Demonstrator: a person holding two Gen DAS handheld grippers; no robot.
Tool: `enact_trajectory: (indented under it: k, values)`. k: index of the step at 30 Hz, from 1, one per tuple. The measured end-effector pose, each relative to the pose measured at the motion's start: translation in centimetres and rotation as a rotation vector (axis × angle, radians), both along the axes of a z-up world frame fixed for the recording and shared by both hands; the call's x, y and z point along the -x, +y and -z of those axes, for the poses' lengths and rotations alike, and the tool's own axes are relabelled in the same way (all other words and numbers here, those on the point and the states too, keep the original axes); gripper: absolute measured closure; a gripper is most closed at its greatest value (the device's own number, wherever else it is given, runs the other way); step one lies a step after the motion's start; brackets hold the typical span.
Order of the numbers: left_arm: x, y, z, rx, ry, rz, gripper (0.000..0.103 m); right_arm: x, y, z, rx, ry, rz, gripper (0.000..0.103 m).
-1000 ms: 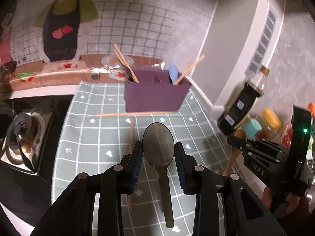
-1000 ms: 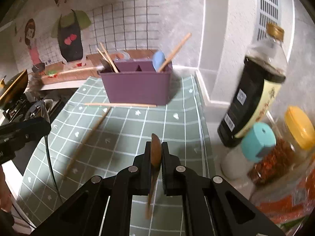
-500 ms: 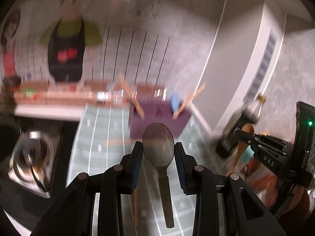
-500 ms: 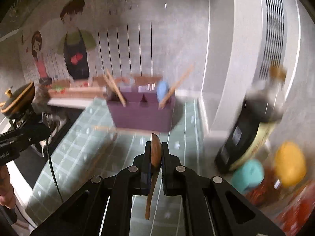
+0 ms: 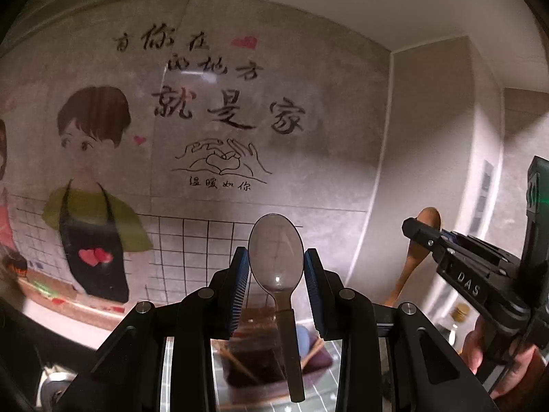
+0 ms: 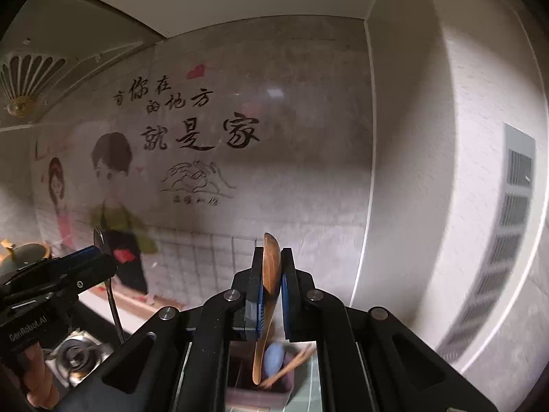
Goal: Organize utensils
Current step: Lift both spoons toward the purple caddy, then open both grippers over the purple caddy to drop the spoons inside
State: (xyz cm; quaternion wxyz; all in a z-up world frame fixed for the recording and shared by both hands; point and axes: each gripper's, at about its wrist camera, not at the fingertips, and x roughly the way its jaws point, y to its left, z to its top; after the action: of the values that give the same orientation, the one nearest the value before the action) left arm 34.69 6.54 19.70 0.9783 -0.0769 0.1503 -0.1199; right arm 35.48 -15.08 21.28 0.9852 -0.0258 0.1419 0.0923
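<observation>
Left wrist view first: the biggest thing before you is the grey, matte wall (image 5: 326, 158), painted with black brush lettering, a cartoon figure in a dark apron and a white tile grid low down. To its right a pale, smooth column runs up the corner, and in the right wrist view a slatted grey vent (image 6: 511, 237) sits on the textured white side wall.

Below your fingers lies the purple plastic utensil box (image 5: 254, 364), rectangular and divided; it is blurred, with wooden chopsticks (image 5: 310, 352) and a rounded light-blue utensil (image 6: 272, 358) leaning in it. It stands on a green checked mat (image 5: 247, 407).

Your left gripper (image 5: 276, 267) clamps a metal spoon (image 5: 276, 250) across its oval, glossy bowl, the ribbed blue pads pressing on either rim; the flat handle hangs down over the box.

Your right gripper (image 6: 272, 274) is squeezed nearly closed on a wooden spoon (image 6: 269, 267), held edge-on by its thin brown bowl, the slim curved handle dropping toward the box below.

At the left edge of the right wrist view you see a hand (image 6: 34, 374) on the other gripper's black body.
</observation>
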Motion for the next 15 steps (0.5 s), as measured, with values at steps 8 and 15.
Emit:
enact_trajectory:
  k: [8, 15]
  values:
    - [-7.6, 0.3, 7.0, 0.031, 0.114, -0.037, 0.069, -6.3, 1.0, 7.4, 0.008, 0.127, -0.005, 0.096]
    - [-11.0, -0.7, 12.3, 0.014, 0.182, -0.041, 0.069, -9.5, 0.8, 13.3, -0.015, 0.241, -0.005, 0.096]
